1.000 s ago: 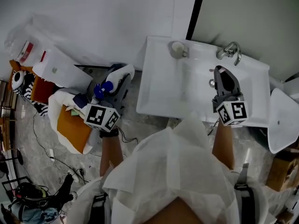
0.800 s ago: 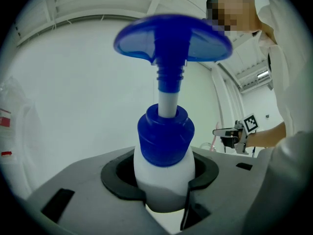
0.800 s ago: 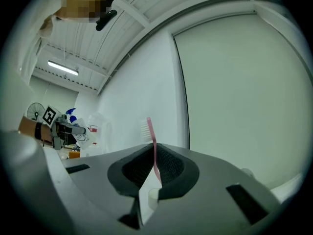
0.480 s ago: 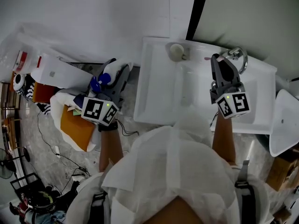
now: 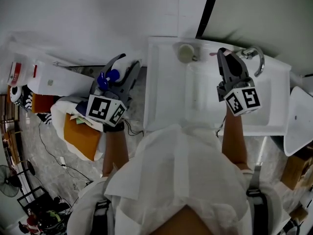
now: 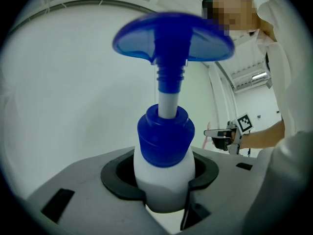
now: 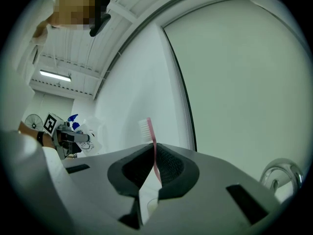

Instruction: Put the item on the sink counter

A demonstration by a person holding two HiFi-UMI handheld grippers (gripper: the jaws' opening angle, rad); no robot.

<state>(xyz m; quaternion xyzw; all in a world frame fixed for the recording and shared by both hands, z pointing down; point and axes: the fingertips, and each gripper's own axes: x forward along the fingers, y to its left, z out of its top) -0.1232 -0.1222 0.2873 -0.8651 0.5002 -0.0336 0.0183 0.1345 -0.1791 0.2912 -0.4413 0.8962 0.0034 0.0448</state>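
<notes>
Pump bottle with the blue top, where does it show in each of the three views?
Head view: pump bottle left of centre, left of the sink.
Left gripper view: the bottle fills the centre, pump head on top.
Right gripper view: the bottle, tiny, far left.
Shared landmark: the left gripper, clamped on it.

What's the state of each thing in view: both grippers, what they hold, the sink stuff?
left gripper: shut on the pump bottle.
pump bottle: upright, gripped round its white body, blue pump head on.
right gripper: shut on the toothbrush.
toothbrush: clamped by its handle, bristle end sticking out past the jaws.
cup: upright on the back rim of the sink.
tap: no water seen running.
</notes>
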